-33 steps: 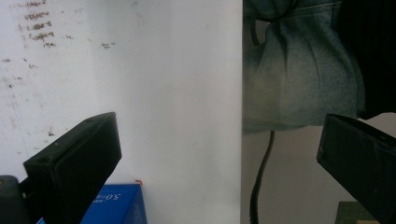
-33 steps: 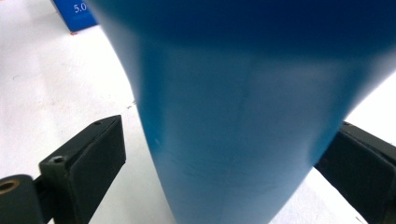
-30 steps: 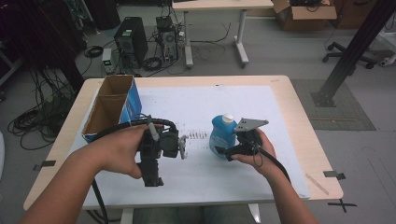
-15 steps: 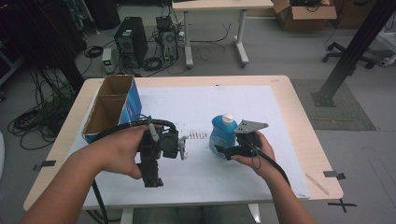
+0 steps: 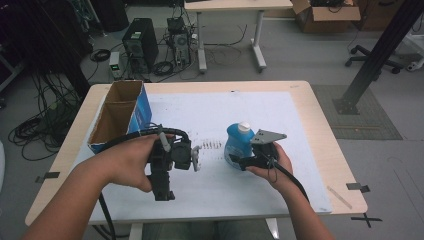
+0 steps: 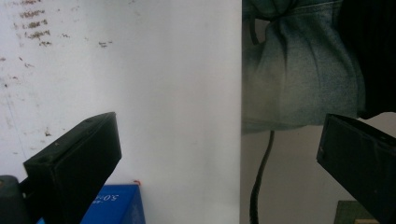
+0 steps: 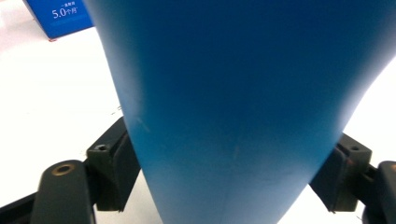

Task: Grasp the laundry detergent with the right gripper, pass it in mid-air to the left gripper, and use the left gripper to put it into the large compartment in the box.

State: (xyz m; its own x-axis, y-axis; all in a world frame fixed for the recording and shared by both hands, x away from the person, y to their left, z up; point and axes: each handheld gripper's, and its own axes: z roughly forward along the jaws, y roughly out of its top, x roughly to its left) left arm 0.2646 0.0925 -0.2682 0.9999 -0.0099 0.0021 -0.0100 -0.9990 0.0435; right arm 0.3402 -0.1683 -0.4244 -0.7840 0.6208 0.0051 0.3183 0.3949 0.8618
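Note:
A blue bottle [image 5: 236,146] with a white cap stands upright on the white mat [image 5: 220,110], right of centre. My right gripper [image 5: 244,163] reaches it from the near right. Its jaws have just been closing, and in the right gripper view the pads press both sides of the bottle [image 7: 243,93]. My left gripper [image 5: 163,192] is held above the mat left of centre, pointing toward the near edge. Its jaws stand wide open [image 6: 219,158] with nothing between them.
An open cardboard box [image 5: 120,117] with a blue side stands at the mat's left; its blue side also shows in the gripper views [image 6: 116,203] [image 7: 58,16]. The person's jeans [image 6: 299,79] lie beyond the near table edge. Dark smudges [image 5: 212,145] mark the mat.
Both hands and the bottle stay where they were. The high view is too coarse to show the right jaws' movement.

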